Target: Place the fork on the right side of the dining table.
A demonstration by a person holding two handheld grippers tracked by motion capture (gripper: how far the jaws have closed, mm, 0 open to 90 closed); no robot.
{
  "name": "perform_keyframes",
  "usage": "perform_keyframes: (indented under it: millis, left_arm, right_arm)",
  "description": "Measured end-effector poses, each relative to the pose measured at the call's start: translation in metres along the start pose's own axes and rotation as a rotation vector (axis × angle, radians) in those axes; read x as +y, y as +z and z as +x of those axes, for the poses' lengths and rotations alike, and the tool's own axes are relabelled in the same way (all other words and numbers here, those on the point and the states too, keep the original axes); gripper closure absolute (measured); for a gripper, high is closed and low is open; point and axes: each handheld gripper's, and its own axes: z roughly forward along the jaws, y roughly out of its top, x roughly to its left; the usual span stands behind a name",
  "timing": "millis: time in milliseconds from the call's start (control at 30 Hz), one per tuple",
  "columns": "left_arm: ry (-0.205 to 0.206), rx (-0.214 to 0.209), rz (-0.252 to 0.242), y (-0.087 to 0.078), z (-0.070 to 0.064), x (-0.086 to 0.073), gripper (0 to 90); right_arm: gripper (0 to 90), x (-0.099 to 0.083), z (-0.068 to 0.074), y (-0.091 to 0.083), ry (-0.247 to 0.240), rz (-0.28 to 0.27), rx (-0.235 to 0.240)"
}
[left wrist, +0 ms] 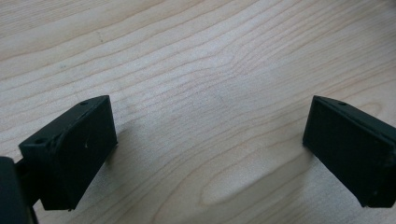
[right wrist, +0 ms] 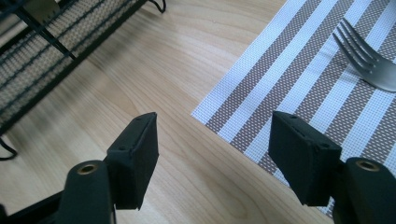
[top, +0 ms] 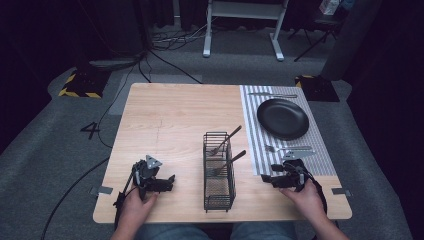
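A black wire caddy (top: 219, 170) stands at the table's front middle with two forks (top: 226, 141) leaning in it. On the striped placemat (top: 320, 165) lie a black plate (top: 282, 118), a fork (top: 290, 149) in front of it and a utensil (top: 272, 95) behind it. My left gripper (top: 171, 181) rests open near the front left, over bare wood (left wrist: 210, 93). My right gripper (top: 265, 178) is open at the placemat's near left corner (right wrist: 261, 93), with a fork's tines (right wrist: 362, 56) ahead and the caddy (right wrist: 46, 51) to its left.
The wooden table (top: 170, 115) is bare on its left half. Cables (top: 125, 90) trail over the grey carpet, and a white desk frame (top: 240, 25) stands beyond the table.
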Motion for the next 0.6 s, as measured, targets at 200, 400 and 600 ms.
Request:
perform_keyframes:
  millis: [200, 400, 600]
  left_arm:
    - [0.0, 0.0, 0.0, 0.0, 0.0, 0.0, 2.8]
    - [-0.001, 0.0, 0.0, 0.0, 0.0, 0.0, 2.8]
    - [0.0, 0.0, 0.0, 0.0, 0.0, 0.0, 2.8]
  right_arm:
    - [33.1, -0.012, -0.003, 0.011, -0.044, -0.003, -0.02]
    - [32.7, -0.024, -0.003, 0.017, -0.086, -0.022, -0.04]
    - [27.8, -0.037, 0.002, 0.02, -0.176, -0.096, -0.06]
